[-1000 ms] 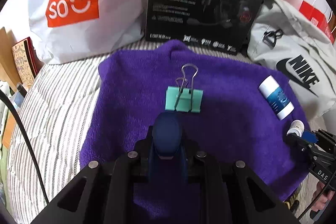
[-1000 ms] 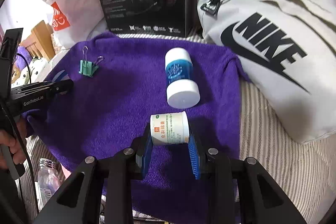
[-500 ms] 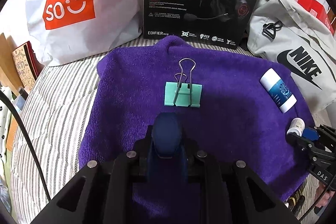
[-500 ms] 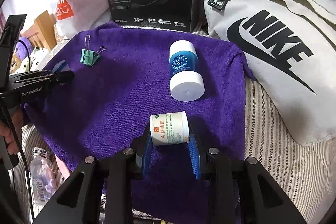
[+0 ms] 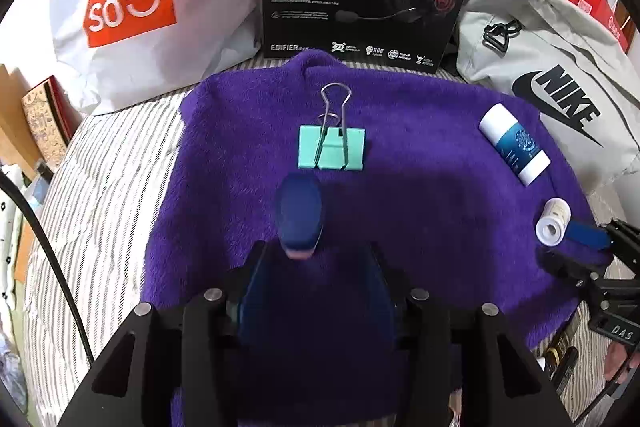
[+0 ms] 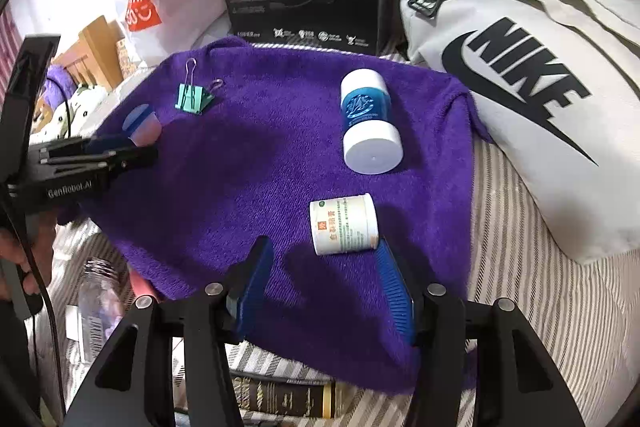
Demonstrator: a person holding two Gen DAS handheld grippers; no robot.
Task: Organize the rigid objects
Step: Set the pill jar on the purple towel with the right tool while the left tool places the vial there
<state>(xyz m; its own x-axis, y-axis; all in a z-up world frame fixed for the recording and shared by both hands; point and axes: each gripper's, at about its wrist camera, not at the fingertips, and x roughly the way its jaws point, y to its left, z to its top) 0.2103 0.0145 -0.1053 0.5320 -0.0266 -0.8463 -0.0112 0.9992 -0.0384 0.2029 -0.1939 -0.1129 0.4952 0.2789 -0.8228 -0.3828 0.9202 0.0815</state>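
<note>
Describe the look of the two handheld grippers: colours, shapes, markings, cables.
Both are black angular frames with silver screw heads and ribbed blue finger pads. The left gripper carries white "GenRobot.AI" lettering and a black cable. The right gripper shows white letters "DAS". No sleeves are visible.

Binder clip (image 5: 331,147): one
Blue-labelled bottle (image 6: 368,121): one
Small white jar (image 6: 344,225): one
Blue oval object (image 5: 300,213): one
Purple towel (image 6: 260,187): one
</note>
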